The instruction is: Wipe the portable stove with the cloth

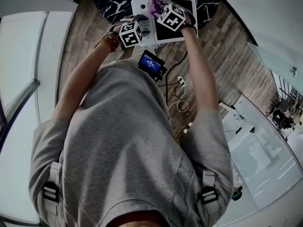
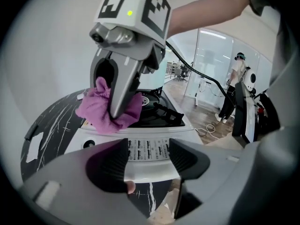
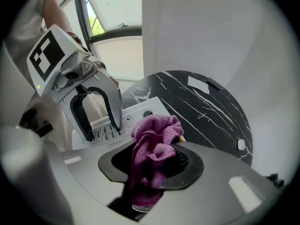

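Note:
The white portable stove [image 2: 154, 148] sits on a round black marble table [image 2: 51, 121], its black burner [image 2: 152, 104] on top. My right gripper [image 2: 115, 115] points down at the stove's front left top and is shut on a crumpled purple cloth [image 2: 98, 114]. That cloth [image 3: 152, 144] bulges out between its jaws in the right gripper view. My left gripper [image 2: 147, 156] is open at the stove's front panel, with the strip of printed labels showing between its fingers. In the head view the two marker cubes hide most of both the left gripper [image 1: 140, 22] and the right gripper [image 1: 160, 7] over the stove [image 1: 140, 7].
The table's edge [image 3: 234, 125] curves close to the stove, and small white tags [image 3: 199, 84] lie on its top. A cable and a power strip [image 1: 181, 82] lie on the wooden floor. A person [image 2: 236, 86] stands by glass partitions in the background.

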Motion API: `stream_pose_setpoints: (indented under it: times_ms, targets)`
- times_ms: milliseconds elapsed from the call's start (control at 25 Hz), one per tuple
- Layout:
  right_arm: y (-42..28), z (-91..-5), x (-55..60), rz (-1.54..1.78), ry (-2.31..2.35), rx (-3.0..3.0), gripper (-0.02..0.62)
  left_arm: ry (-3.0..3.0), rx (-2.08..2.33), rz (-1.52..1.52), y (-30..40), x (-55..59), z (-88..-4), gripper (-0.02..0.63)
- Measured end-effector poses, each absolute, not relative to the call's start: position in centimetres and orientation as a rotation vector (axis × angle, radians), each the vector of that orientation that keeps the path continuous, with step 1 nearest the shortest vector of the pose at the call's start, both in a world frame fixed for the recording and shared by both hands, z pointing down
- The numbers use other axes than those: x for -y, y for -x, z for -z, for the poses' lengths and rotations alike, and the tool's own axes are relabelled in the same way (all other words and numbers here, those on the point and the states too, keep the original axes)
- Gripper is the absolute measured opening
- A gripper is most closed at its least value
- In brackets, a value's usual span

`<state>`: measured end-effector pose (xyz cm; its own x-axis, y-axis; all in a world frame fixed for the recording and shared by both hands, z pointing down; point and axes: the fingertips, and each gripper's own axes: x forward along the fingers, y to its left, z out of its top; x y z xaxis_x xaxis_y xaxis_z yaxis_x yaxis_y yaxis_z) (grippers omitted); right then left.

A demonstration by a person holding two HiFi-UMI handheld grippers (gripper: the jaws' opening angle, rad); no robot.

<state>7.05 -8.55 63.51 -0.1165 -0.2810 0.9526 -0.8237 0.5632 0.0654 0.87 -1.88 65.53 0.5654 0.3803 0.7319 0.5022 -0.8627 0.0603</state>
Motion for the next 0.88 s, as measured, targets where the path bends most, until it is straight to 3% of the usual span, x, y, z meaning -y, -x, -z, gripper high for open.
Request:
stream_pose_setpoints:
  times_ms: [160, 880]
  targets:
    - [-6.2, -65.0, 8.0, -0.531, -0.835, 1.624, 0.152, 2.636, 0.758, 1.175, -0.7, 2.0, -65.7, 0.256]
    - [-5.6, -65.4, 5.6, -0.767, -0.888, 1.648, 0.149, 2.633, 0.754, 1.172, -0.7, 2.0, -65.8, 0.27]
